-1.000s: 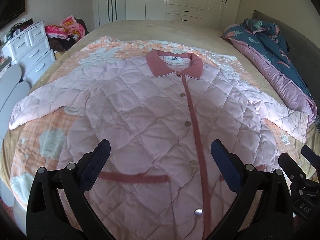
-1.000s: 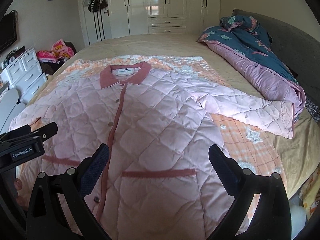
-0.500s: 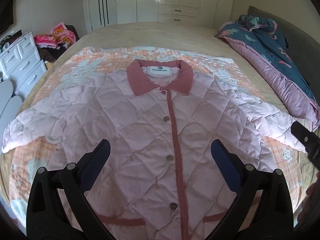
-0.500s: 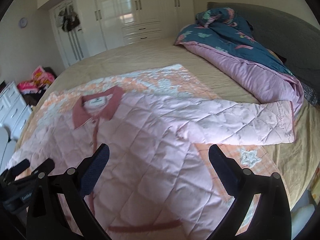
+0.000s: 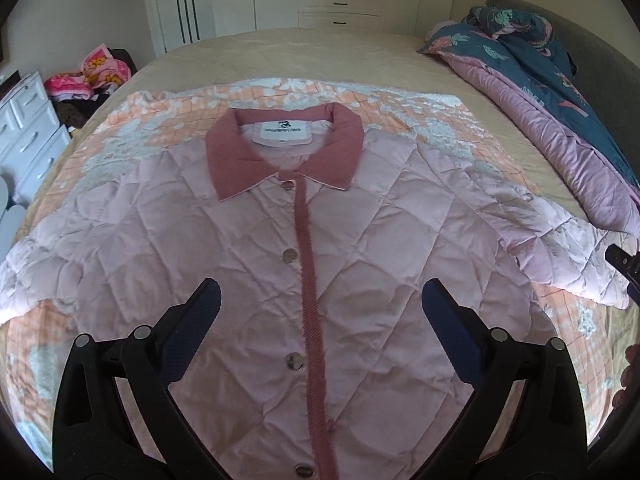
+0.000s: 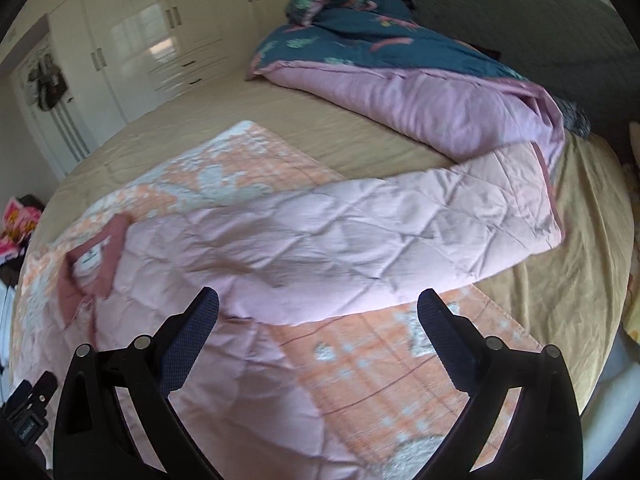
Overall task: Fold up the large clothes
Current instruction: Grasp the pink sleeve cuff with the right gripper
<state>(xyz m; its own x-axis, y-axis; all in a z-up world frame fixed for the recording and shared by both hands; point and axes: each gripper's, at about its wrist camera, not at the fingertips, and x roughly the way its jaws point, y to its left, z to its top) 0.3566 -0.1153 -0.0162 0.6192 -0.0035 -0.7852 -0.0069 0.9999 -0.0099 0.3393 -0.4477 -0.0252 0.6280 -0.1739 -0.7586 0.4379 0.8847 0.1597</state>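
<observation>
The pink quilted jacket point(image 5: 304, 280) lies flat, front up, on the bed point(image 5: 320, 52), its right sleeve point(image 6: 400, 224) stretching out ahead of the wide-open, empty right gripper point(image 6: 318, 312), nearer it than the equally open, empty left gripper point(image 5: 320, 304) above the button placket

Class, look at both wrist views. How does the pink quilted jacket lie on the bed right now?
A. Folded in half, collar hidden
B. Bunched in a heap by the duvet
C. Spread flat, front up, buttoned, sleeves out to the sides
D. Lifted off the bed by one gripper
C: the jacket lies flat with its collar and buttons showing, its sleeve stretched sideways, and both the left gripper and right gripper open and empty.
</observation>
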